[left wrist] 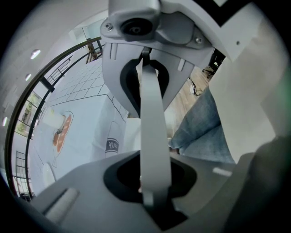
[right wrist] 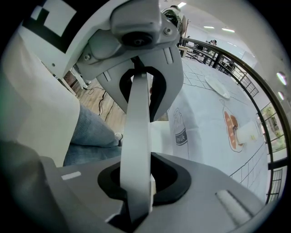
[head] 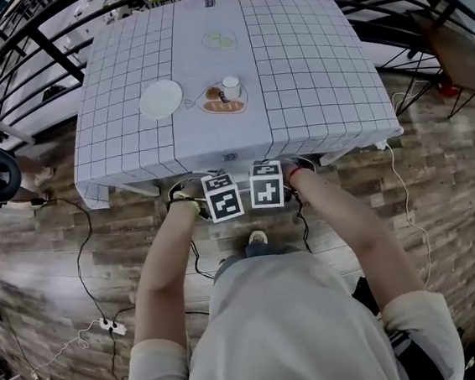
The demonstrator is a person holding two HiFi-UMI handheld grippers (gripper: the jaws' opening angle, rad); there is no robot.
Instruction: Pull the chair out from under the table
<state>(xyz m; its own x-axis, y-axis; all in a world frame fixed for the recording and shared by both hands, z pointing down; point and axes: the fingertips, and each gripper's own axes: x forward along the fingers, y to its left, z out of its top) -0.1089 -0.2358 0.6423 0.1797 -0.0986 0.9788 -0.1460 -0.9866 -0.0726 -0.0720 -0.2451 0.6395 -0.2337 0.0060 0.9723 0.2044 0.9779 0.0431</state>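
**Fingers (left wrist: pixel 153 118) closed on the chair (left wrist: pixel 77 193) at the table edge**

The fingers of the left gripper (left wrist: pixel 146 200) are drawn narrow and are seen as one pale strip. They are set into a dark cut-out in the grey top of the chair, and its rim is pinched at their tips. The fingers (right wrist: pixel 136 136) of the right gripper (right wrist: pixel 138 207) are held the same way, narrow and clamped on the grey rim. Whether one cut-out is shared by both cannot be told. Both pairs are pointed steeply downward, just beside each other.

Immediately beyond the fingers the checked, draped edge of the table (head: pixel 128 112) is seen, printed with a milk bottle (right wrist: pixel 181 132). The rest of the chair is hidden beneath it. Farther beyond the fingers, on the tabletop, a white plate (head: pixel 161 98) and a cup (head: pixel 231 84) are shown. Behind the fingers, on the person's side, a denim-clad leg (left wrist: pixel 204 132) is visible above wooden flooring (head: pixel 60 271).
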